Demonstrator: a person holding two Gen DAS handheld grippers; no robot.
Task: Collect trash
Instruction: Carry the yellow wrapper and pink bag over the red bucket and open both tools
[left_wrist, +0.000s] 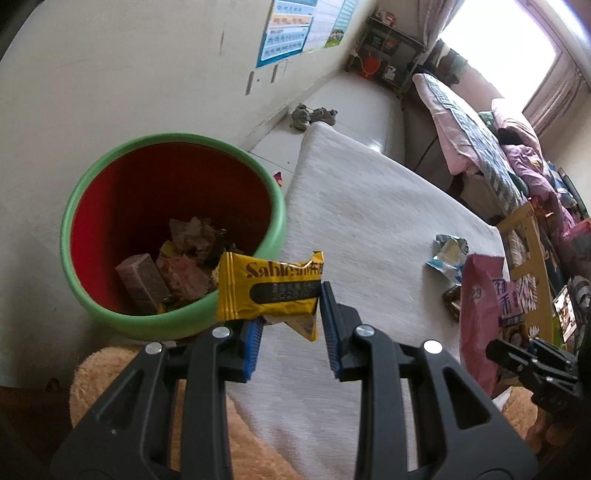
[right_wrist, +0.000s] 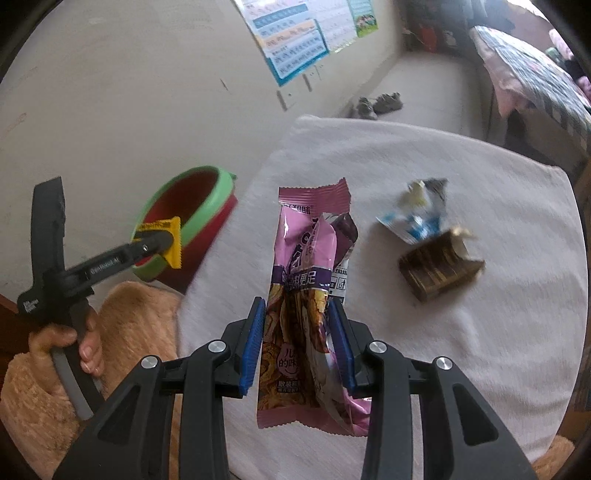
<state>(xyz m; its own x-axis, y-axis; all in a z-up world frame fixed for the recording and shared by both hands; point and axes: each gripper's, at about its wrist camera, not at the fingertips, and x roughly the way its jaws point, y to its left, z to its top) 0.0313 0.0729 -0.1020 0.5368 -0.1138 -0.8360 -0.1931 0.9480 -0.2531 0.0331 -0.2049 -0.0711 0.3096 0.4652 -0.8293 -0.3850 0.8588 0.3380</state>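
Note:
A green-rimmed red bin (left_wrist: 170, 229) stands left of the white-clothed table (left_wrist: 369, 229) and holds several wrappers. My left gripper (left_wrist: 291, 314) has its jaws apart, with a yellow Sable wrapper (left_wrist: 269, 291) between the tips at the bin's near rim; whether the pads still pinch it is unclear. In the right wrist view that wrapper (right_wrist: 166, 236) hangs at the bin (right_wrist: 188, 218). My right gripper (right_wrist: 295, 339) is shut on a long pink snack bag (right_wrist: 306, 288), held above the table. A blue-white wrapper (right_wrist: 417, 214) and a brown wrapper (right_wrist: 439, 273) lie on the cloth.
A tan fuzzy sleeve (right_wrist: 140, 325) and the hand on the left tool are at lower left. A wall with a poster (right_wrist: 291, 40) is behind the bin. A bed (left_wrist: 480, 133) and a wooden chair (left_wrist: 528, 251) stand to the right.

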